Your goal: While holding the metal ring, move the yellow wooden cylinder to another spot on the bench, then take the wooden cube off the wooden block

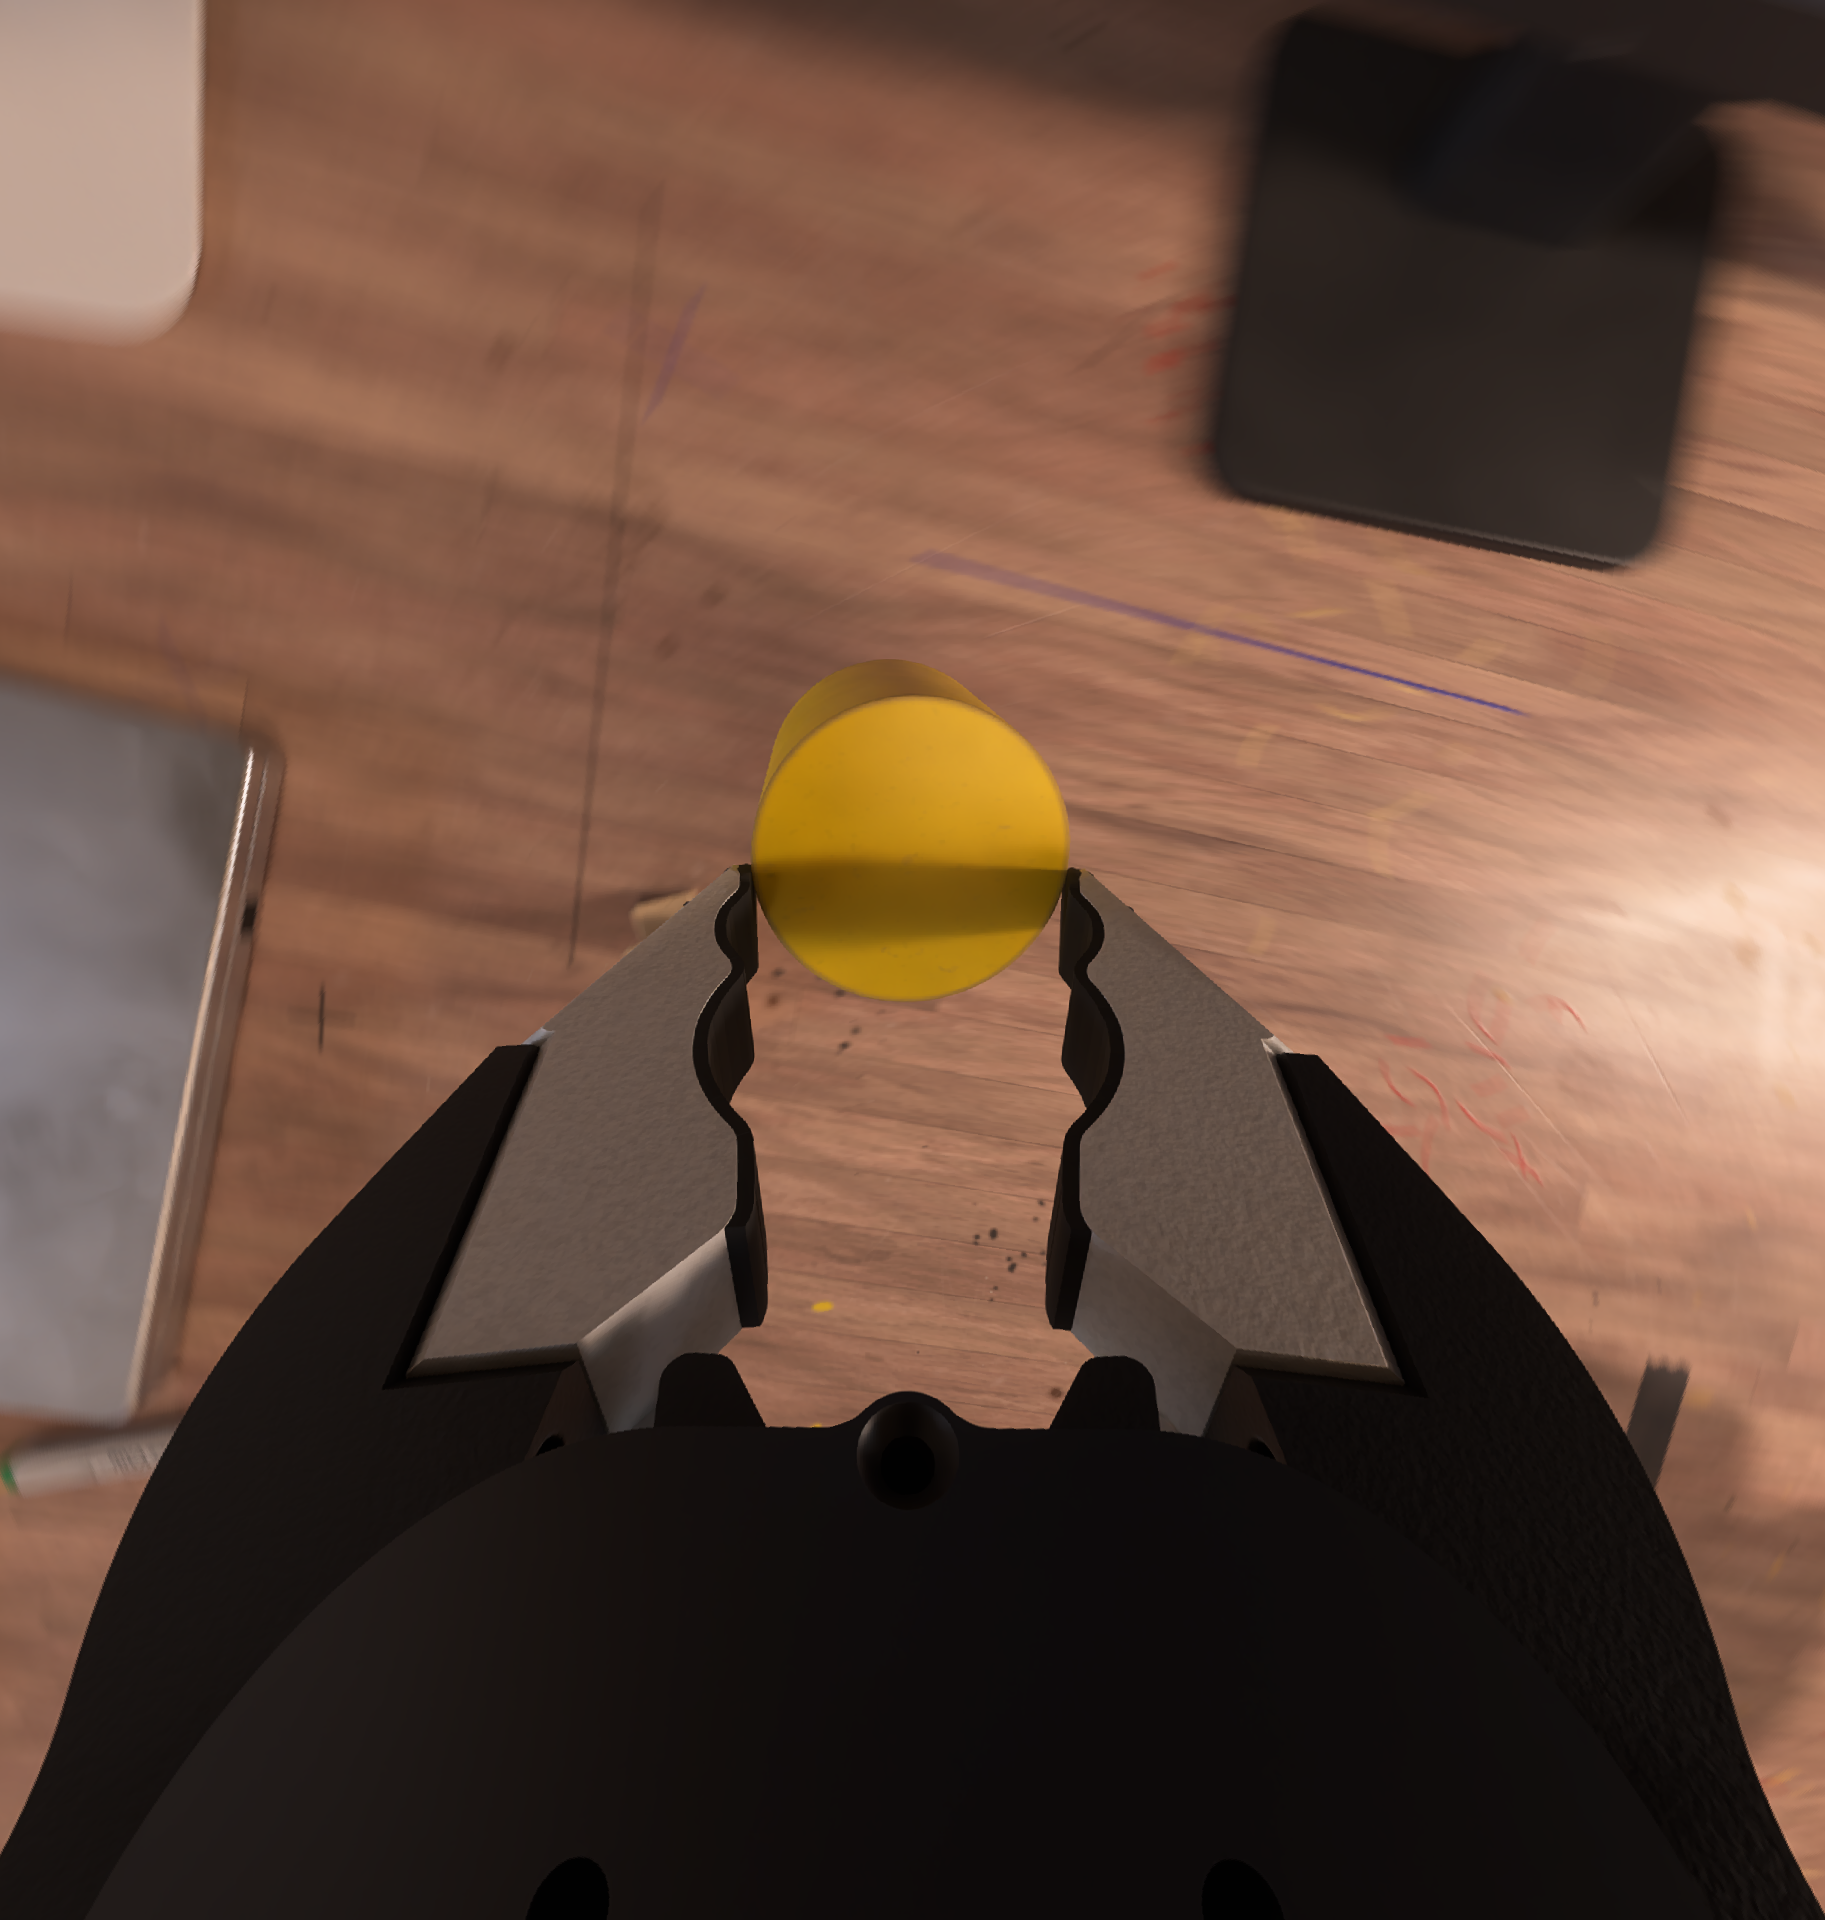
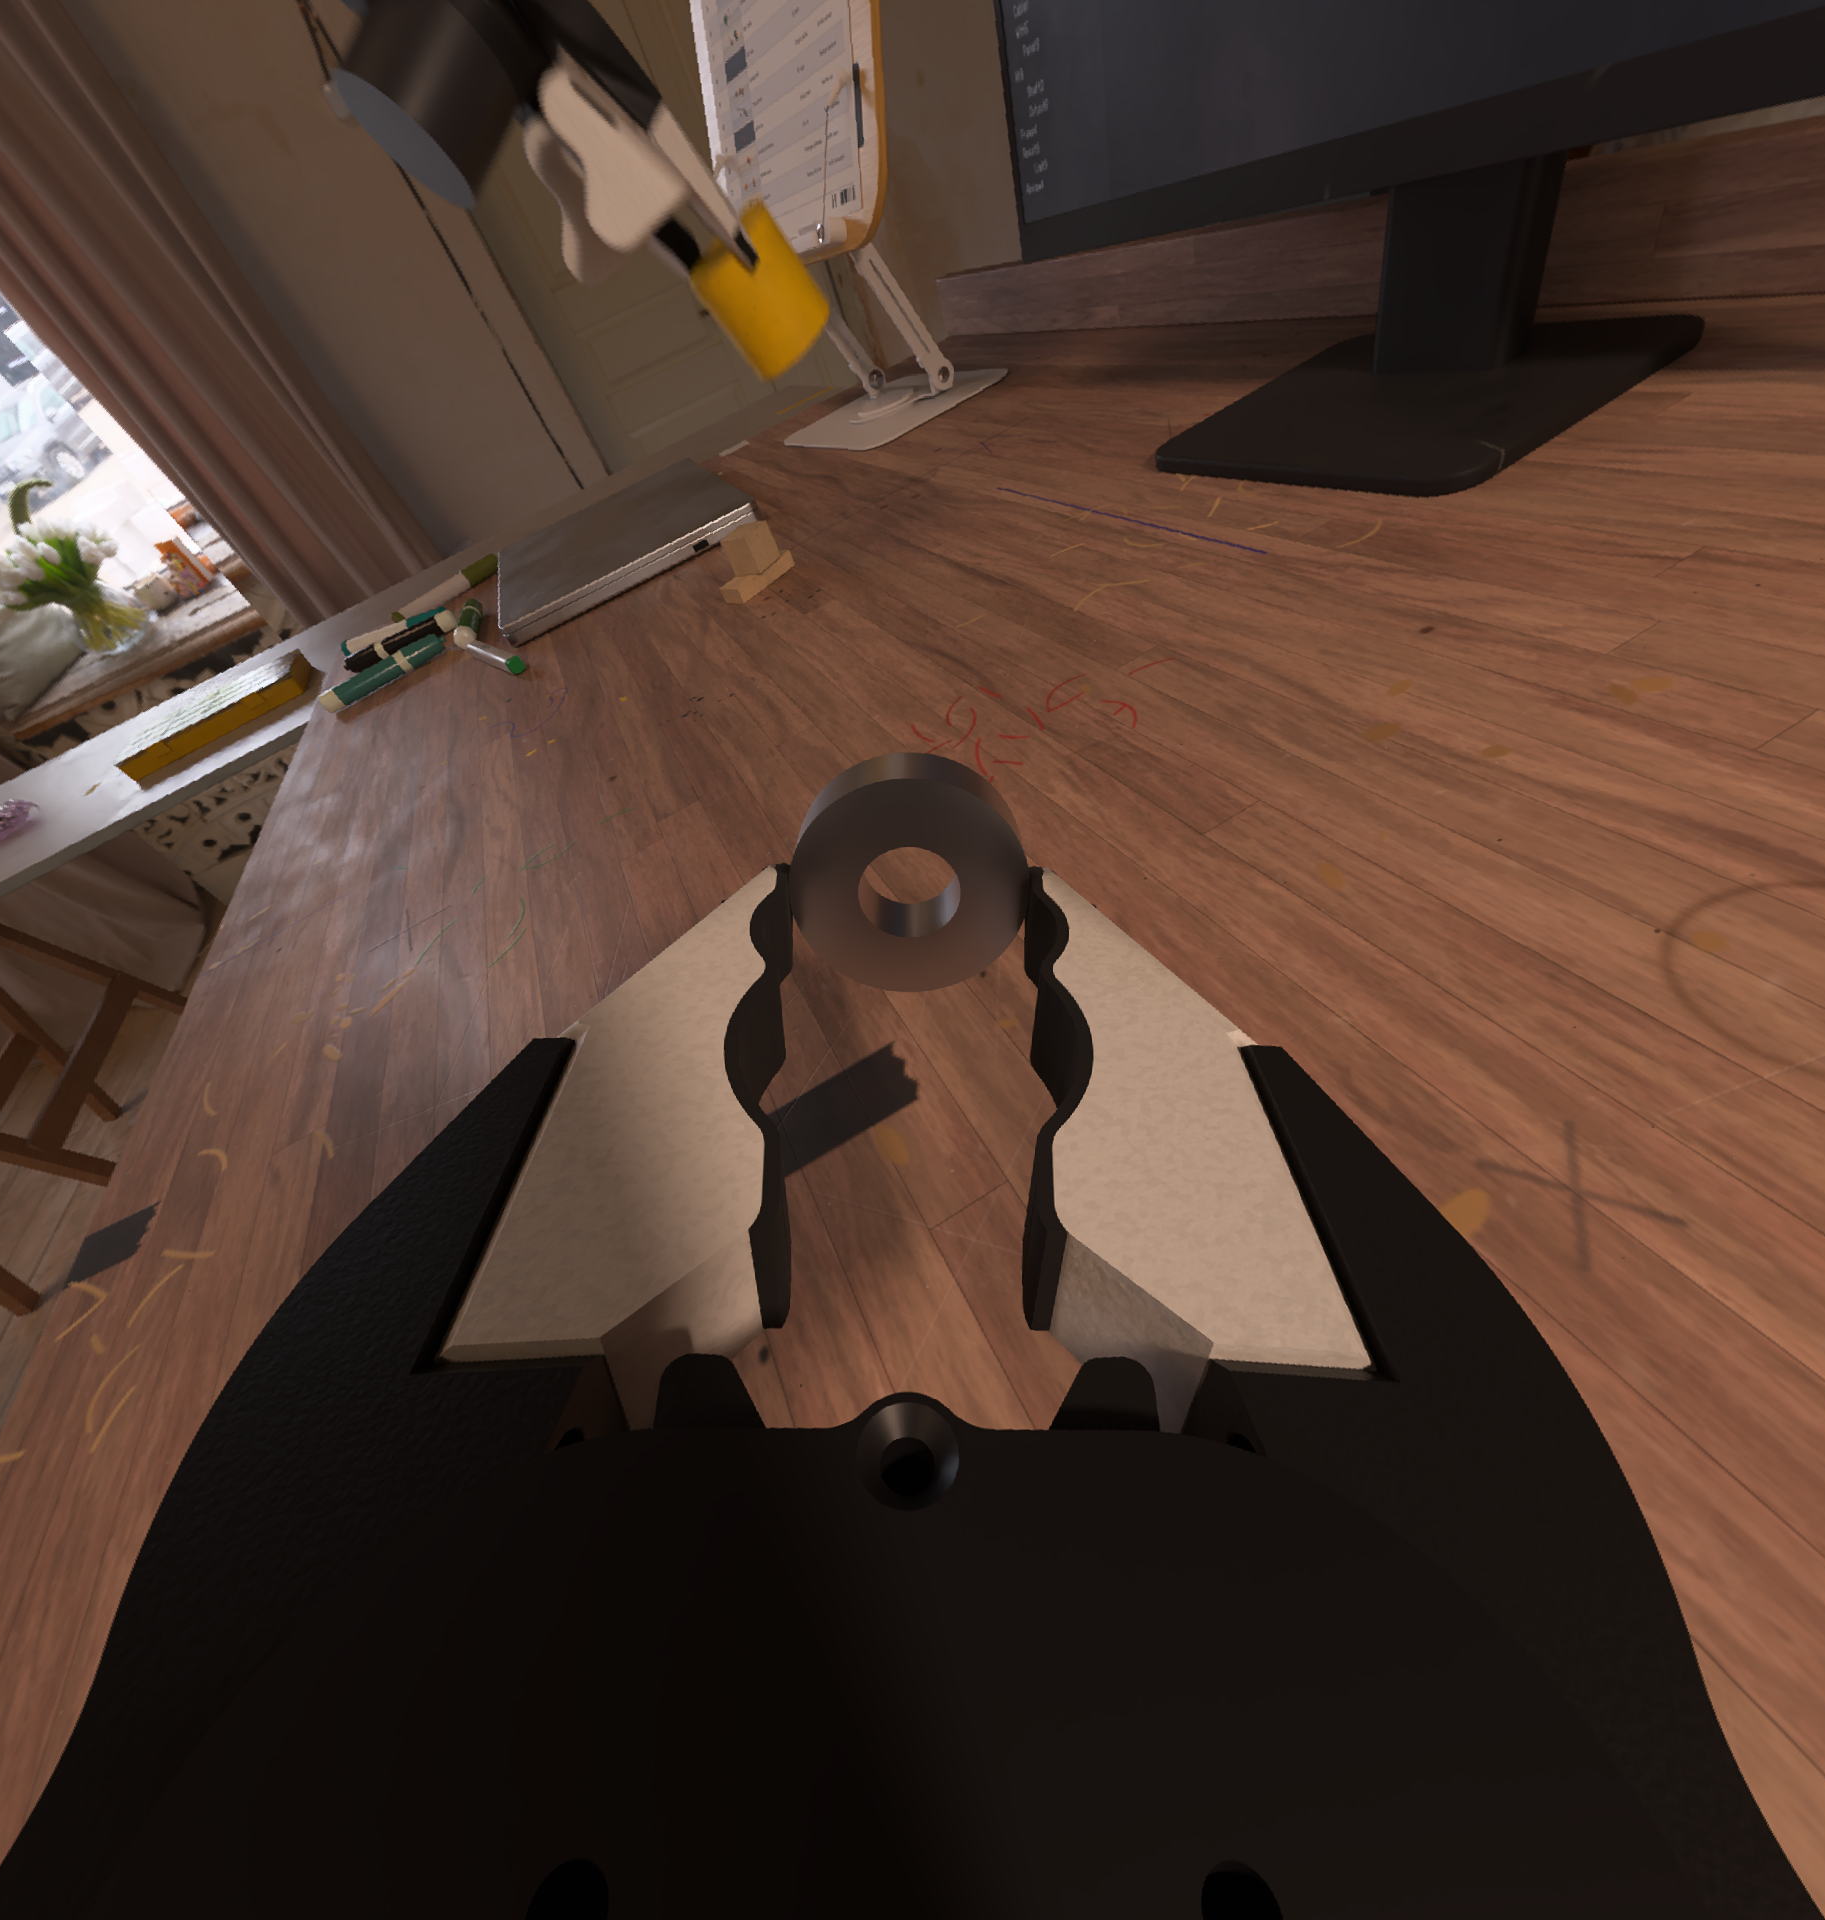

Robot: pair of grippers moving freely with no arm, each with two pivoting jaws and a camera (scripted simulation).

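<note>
A: Which step is this?

B: I'd say the first one, mid-carry. The left gripper [image 1: 908, 883] has its fingers clamped on the yellow wooden cylinder [image 1: 908, 831], held well above the worktop [image 1: 1303, 1039]. The right gripper [image 2: 908, 894] has its fingers closed on the metal ring [image 2: 903, 883], just above the boards.

A: And next?

B: Probably lowering the cylinder onto a bare patch and letting go, with the ring kept clamped. Then the wooden cube [image 2: 750, 542], on the wooden block [image 2: 757, 577] far left beside the closed laptop [image 2: 617, 561].

A: The surface?

B: Brown planks, scribbled with red, blue and yellow marks. A monitor base [image 2: 1427, 416] stands far right, markers [image 2: 409, 655] lie at the left edge, and curtains [image 2: 160, 364] hang by a window beyond
</note>
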